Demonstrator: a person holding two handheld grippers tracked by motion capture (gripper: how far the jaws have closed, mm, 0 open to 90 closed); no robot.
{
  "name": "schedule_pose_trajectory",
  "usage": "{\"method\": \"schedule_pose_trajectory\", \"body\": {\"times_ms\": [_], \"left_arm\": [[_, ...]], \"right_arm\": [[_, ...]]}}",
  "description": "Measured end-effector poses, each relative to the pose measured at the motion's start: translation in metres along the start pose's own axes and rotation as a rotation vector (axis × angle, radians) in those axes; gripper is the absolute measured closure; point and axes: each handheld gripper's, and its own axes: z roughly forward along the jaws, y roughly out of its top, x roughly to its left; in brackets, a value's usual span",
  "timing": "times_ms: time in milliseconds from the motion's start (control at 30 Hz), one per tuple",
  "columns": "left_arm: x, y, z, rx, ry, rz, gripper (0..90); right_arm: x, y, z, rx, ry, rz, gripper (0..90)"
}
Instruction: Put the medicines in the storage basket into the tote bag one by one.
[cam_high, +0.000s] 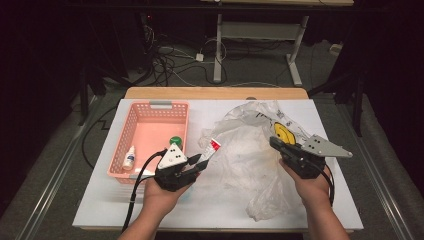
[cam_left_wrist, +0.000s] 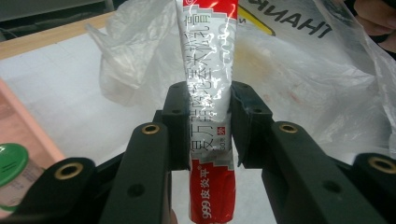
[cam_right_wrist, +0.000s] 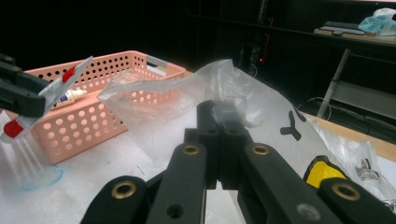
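Ointment tube (cam_high: 210, 150), clamped crosswise in the left gripper (cam_high: 199, 163), is pointing toward the plastic bag (cam_high: 245, 150), just right of the pink basket (cam_high: 150, 137), while the right gripper (cam_high: 278, 144) is pinching the bag.

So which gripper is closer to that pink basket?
The left. The left gripper, shut on a red and silver tube, sits just beside the basket at its near right corner. The right gripper pinches the plastic bag well across the table.
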Motion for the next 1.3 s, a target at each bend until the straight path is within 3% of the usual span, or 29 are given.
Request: {"method": "schedule_pose_trajectory", "body": {"times_ms": [633,733,1033,1300], "left_arm": [[-0.014,-0.007,0.029,0.039,-0.038,0.012,68.4],[-0.016,-0.007,0.038,0.063,-0.047,0.013,68.4],[-0.023,0.001,0.07,0.067,-0.074,0.024,68.3],[-0.02,0.01,0.096,0.068,-0.066,0.013,68.4]], "right_arm": [[0.008,0.003,0.002,-0.008,0.013,-0.021,90.0],[0.008,0.003,0.003,-0.01,0.012,-0.024,90.0],[0.009,0.001,0.005,-0.001,0.018,-0.022,90.0],[0.007,0.002,0.003,-0.008,0.018,-0.017,90.0]]}}
